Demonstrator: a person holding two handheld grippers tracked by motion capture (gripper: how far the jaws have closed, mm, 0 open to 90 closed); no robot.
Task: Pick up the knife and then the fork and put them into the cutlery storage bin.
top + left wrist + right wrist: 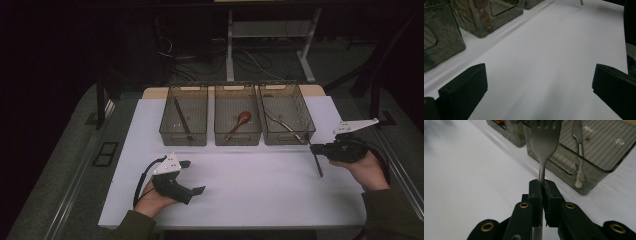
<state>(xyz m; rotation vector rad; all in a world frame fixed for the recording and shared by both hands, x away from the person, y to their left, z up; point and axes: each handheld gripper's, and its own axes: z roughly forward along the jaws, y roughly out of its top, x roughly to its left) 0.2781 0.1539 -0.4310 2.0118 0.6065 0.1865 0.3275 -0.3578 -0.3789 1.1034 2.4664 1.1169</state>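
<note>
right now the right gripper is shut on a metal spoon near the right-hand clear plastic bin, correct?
Not quite: the right gripper is shut on a metal fork, not a spoon; its tines show in the right gripper view. It is indeed near the right-hand clear plastic bin.

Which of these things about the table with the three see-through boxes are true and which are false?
1. The right hand-held gripper is shut on a shiny metal fork. True.
2. The left hand-held gripper holds a spoon. False: its jaws stand open with nothing between them, above the white tabletop.
3. The brown wooden spoon lies in the middle clear plastic box. True.
4. The right clear plastic box has nothing in it. False: a metal utensil lies inside.
5. The fork lies flat on the table. False: the right hand-held gripper holds it by its handle beside the right clear plastic box.
</note>
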